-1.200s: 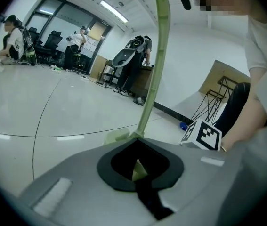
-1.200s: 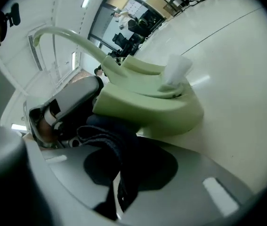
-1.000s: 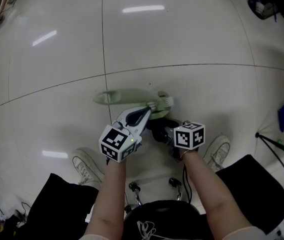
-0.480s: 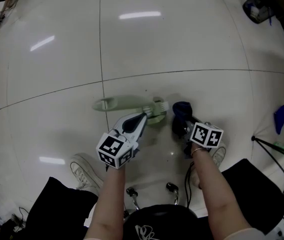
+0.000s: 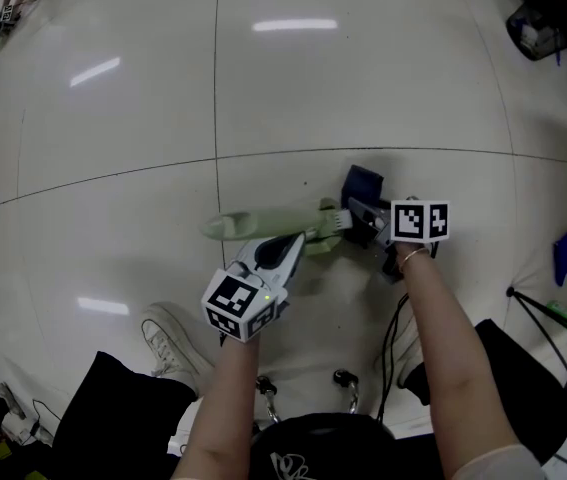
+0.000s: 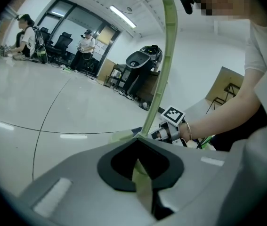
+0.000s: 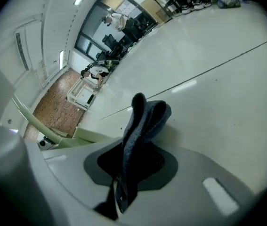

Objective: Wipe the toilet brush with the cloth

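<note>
Seen from my head, my right gripper (image 5: 361,212) covers the dark blue cloth's (image 5: 363,182) lower end; my left gripper (image 5: 298,239) hides part of the pale green plastic toilet brush (image 5: 253,224).

Left arm: the bare left forearm (image 5: 225,393) reaches forward from the lower centre of the head view, angled slightly right.
Left gripper (image 5: 298,238): it points up and to the right, with its marker cube (image 5: 241,306) at the wrist end. The jaws are closed on the thin green handle of the toilet brush (image 6: 165,65).
Right arm: the bare right forearm (image 5: 448,348) stretches further forward than the left.
Right gripper (image 5: 361,210): it points left, toward the left gripper's tip. The jaws are pinched on a fold of dark blue cloth (image 7: 145,119).
Spacing: the two gripper tips sit near each other; whether they touch cannot be told.
</note>
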A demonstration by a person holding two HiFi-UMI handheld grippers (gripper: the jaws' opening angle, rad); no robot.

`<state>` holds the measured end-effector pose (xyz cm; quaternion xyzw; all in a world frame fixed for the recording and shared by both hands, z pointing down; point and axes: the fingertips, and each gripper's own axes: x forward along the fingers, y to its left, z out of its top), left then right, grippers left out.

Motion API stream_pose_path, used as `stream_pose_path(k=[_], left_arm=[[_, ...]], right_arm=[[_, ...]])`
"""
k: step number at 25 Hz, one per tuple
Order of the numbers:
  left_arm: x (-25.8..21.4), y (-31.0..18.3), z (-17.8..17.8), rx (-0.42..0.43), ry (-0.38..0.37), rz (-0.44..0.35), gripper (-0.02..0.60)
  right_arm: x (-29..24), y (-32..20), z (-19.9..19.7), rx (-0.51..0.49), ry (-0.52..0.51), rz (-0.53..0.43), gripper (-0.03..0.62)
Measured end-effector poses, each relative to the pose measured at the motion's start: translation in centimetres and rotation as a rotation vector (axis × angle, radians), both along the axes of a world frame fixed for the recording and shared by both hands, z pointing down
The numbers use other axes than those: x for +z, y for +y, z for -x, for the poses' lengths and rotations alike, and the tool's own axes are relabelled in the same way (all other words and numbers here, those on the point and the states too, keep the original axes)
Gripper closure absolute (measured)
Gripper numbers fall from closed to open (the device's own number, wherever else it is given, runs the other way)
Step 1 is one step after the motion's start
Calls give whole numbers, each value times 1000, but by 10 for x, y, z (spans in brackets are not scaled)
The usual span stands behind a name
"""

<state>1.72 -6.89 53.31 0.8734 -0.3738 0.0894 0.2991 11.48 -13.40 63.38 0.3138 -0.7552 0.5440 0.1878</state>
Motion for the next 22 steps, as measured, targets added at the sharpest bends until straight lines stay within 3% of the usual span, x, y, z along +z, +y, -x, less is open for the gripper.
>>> stream_pose_path(k=[4,17,20,22], left_arm=[[0,0,0,-23,44,3,575],[1,-6,9,-70,127,43,575],[1,-8,8,-76,143,50,575],[1,-8,10,-95,169,58,575]], right_arm=[[8,17,7,-101,-39,70,530],[14,90,-1,-39,-150,196,531],[14,103,-11,-57,-115,241,531],[4,89,-25,-43,-67,201,531]])
